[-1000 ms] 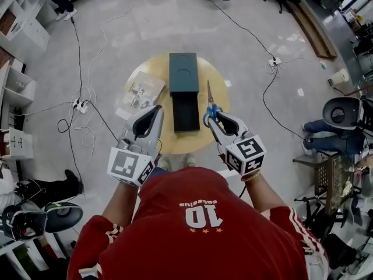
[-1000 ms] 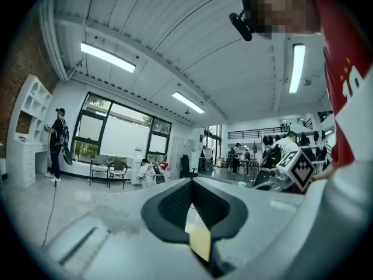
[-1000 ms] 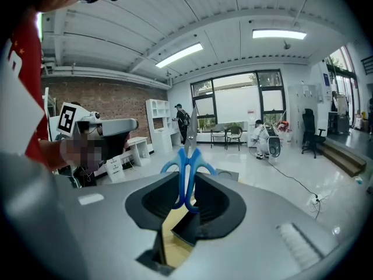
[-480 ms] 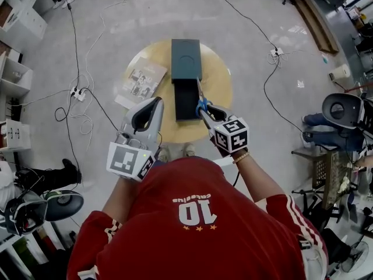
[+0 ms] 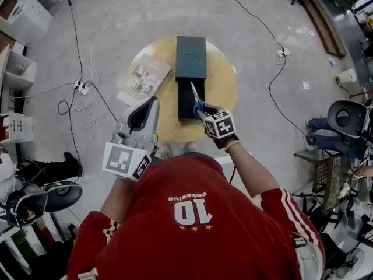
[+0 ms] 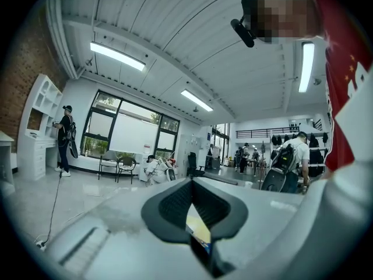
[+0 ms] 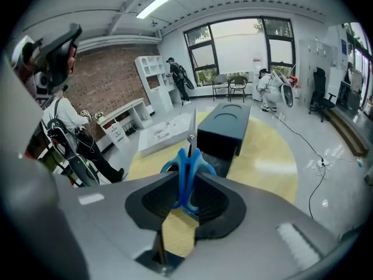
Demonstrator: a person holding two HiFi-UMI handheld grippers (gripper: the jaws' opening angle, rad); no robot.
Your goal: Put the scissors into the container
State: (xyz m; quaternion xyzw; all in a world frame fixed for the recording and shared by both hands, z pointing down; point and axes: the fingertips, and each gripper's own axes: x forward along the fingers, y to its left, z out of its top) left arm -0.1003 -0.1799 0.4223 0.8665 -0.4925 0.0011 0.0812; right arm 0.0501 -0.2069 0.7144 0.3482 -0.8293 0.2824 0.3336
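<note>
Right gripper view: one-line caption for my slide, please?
Right tongs grip blue-handled scissors by the handles, blades aimed at the dark container on the round yellow table.

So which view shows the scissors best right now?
The right gripper view: the scissors sit large and central, blue handles clamped between the fingers, blade pointing toward the dark container. The head view shows them small, over the container. The left gripper view misses them.

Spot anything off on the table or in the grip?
Only the booklet: it lies askew at the left edge of the table, one corner past the rim. The scissors sit straight in the right gripper, held by the blue handles, blades closed. Nothing spilled.
</note>
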